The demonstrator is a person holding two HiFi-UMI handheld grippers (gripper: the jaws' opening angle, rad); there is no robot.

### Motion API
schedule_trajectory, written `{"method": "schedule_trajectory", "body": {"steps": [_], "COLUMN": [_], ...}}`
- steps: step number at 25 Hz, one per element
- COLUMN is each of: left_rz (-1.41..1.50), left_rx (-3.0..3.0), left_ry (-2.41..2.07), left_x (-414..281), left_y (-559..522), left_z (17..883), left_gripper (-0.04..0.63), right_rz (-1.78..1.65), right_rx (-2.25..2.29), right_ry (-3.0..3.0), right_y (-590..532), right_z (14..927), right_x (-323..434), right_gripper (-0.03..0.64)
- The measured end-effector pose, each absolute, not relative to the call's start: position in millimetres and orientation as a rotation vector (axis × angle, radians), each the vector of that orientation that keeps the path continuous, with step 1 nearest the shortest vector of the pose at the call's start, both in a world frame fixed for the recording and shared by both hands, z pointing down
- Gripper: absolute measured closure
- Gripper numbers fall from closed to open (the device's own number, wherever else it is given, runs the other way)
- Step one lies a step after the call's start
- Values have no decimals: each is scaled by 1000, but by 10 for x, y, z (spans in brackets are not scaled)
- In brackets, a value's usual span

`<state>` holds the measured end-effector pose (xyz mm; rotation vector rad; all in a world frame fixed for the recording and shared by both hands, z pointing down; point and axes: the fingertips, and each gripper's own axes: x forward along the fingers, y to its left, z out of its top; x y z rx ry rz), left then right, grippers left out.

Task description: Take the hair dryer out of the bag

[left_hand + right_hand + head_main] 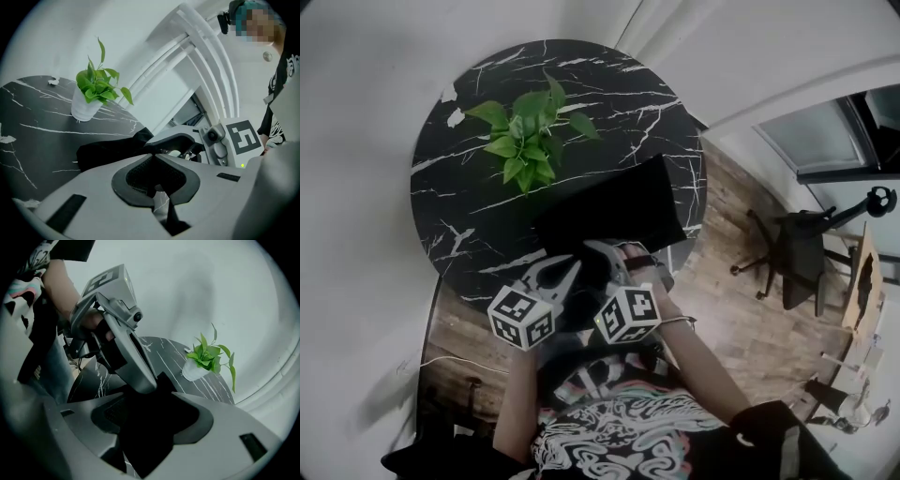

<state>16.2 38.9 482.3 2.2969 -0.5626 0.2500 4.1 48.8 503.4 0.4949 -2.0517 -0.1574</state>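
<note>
A black bag [619, 211] lies on the round black marble table [455, 220], toward its right front. No hair dryer shows in any view. My left gripper [570, 267] is at the bag's near edge, its jaws shut [153, 154]. The right gripper view shows the left fingertips [144, 384] pinching a raised peak of the black fabric [164, 380]. My right gripper [614, 258] sits just beside it, pointing steeply down. Its jaws stand wide open [154, 399], and the bag [154, 432] fills the gap between them without being pressed.
A potted green plant [525, 141] in a white pot [84, 110] stands at the table's far side. Small white scraps [450, 94] lie near the far left rim. An office chair [797, 253] stands on the wooden floor at right. White curved walls surround the table.
</note>
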Motion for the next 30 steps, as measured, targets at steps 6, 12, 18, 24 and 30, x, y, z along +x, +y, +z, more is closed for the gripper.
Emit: {"method": "schedule_trajectory", "body": {"steps": [6,12,18,24,30], "left_rz": [275,303,386,379,448], "left_rx": [2329,2403,2464,2449,2494], "left_ry": [-534,-530,-504,-489,-503], "left_x": [208,264,224,145,36], "left_y": [426,417,485,489,485], "left_z": [4823,4771,4803,4813,4886], "left_gripper": [569,568,566,564,561], "right_rz": [-175,-147,-129,-117,-81], "right_rx": [518,543,548,564,594], "right_ry": [-2020,-2034,-2032,-2036,-2027], "right_y": [444,463,490,476,476], "right_z": [5090,5066,5085,5072,5075], "right_x": [62,99,106,118,150], "right_gripper": [433,560,572,577,577]}}
